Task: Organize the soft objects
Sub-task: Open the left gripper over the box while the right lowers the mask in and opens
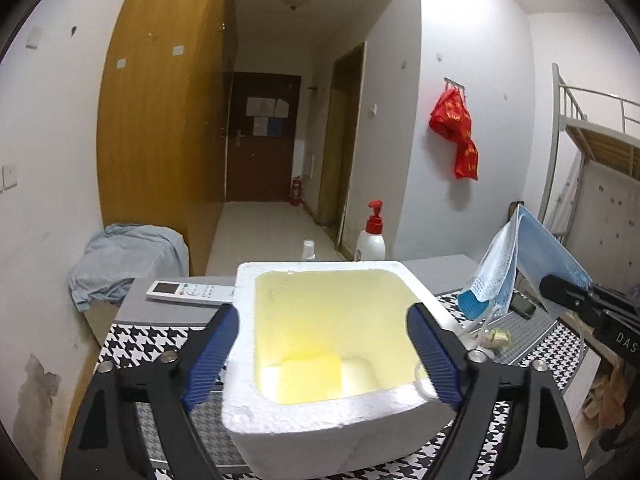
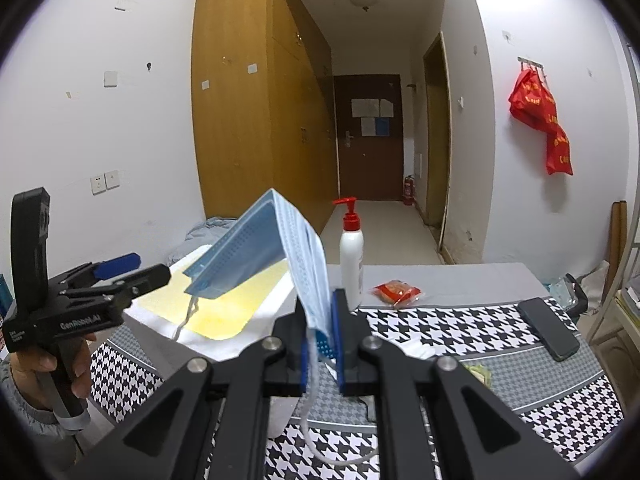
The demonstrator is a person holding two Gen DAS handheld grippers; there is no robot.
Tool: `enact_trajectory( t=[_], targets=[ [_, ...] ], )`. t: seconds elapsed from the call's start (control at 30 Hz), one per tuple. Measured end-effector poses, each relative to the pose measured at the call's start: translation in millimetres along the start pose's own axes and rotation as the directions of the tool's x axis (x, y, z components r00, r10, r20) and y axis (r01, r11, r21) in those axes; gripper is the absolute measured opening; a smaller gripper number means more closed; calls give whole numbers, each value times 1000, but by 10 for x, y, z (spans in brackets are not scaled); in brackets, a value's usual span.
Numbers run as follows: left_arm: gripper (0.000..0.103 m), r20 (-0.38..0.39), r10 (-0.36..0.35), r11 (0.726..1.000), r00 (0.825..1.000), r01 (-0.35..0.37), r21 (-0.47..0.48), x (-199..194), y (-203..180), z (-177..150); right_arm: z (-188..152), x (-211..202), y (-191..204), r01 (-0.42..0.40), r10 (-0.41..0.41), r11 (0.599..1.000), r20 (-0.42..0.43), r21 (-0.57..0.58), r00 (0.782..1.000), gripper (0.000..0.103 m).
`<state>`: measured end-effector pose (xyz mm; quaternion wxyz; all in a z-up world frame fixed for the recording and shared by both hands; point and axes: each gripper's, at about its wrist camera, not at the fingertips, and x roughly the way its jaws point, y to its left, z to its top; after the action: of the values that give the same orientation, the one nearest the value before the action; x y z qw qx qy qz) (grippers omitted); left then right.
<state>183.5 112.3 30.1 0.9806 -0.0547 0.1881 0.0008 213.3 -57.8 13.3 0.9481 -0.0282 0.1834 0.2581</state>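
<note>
Houndstooth table (image 2: 460,332); face mask (image 2: 308,272) pinched in right gripper (image 2: 322,344), seemingly above foam box (image 2: 276,304).

Even, cool indoor light is seen; glare washes out the foam box (image 1: 320,424) interior, and strong fisheye bending with dark vignetting marks the edges.

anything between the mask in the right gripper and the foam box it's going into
Nothing visible does. The right gripper holds the blue face mask in the air beside the white foam box, whose top is open. The left gripper straddles the box's sides, not its opening.
</note>
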Motion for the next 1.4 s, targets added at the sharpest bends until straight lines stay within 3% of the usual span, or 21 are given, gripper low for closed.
enact_trajectory(
  t=[0.07,0.43,0.7,1.03,1.4],
  targets=[
    [102,26,16,1000,1000,-15,-21,-47,53,-8,-3,16,4,1,-1,1000,-3,1,1000,13],
    [102,65,122,993,990,-121,-15,-313,237,-70,53,112,83,-18,18,1000,-5,4,1000,13],
    [102,99,163,986,982,-160,-35,-568,377,-107,146,244,238,-54,54,998,-7,-13,999,13],
    [102,119,242,970,963,-240,-29,-783,400,-259,226,572,522,-125,123,991,-57,-45,991,13],
    [102,119,276,961,954,-274,-35,-931,370,-329,239,862,624,-145,138,988,-112,-53,984,13]
  ],
)
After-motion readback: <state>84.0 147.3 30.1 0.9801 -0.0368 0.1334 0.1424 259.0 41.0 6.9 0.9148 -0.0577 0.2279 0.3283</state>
